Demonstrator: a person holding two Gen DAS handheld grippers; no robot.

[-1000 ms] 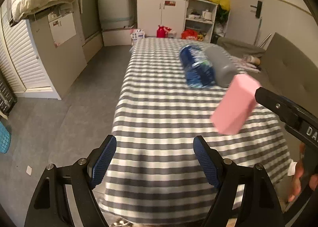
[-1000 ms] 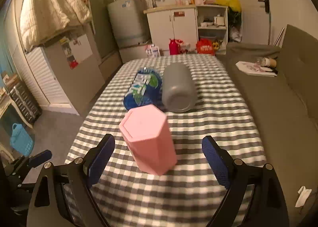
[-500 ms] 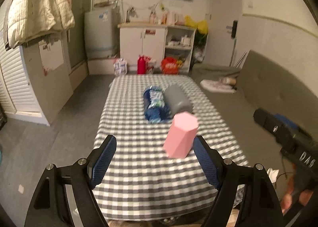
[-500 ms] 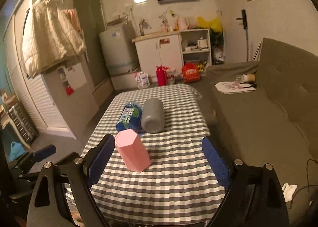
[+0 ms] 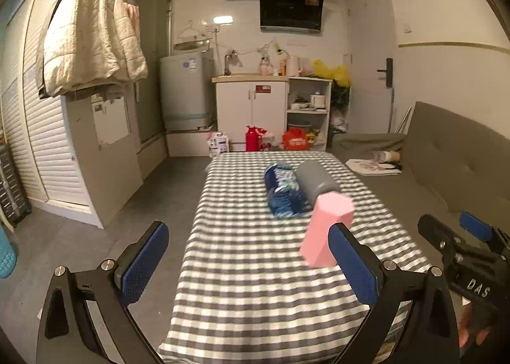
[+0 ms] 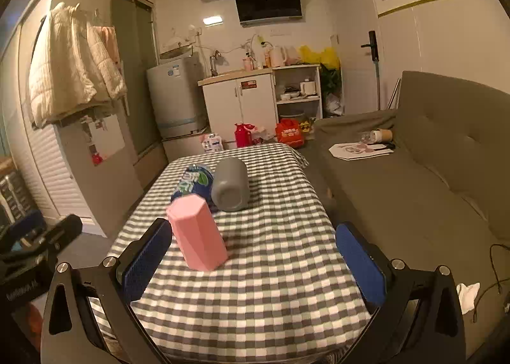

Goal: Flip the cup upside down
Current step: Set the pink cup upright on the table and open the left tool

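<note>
A pink hexagonal cup stands with its closed end up on the grey checked tablecloth. My left gripper is open and empty, near the table's front edge, with the cup just beyond its right finger. My right gripper is open and empty, back from the cup, which sits near its left finger. The right gripper also shows at the right of the left wrist view.
A grey cup and a blue patterned bag lie side by side behind the pink cup. A grey sofa runs along the table's right. Floor and cabinets lie to the left.
Both grippers have pulled back and tilted up from the table, widening the view. The pink cup stays standing on the cloth, free of both grippers.
</note>
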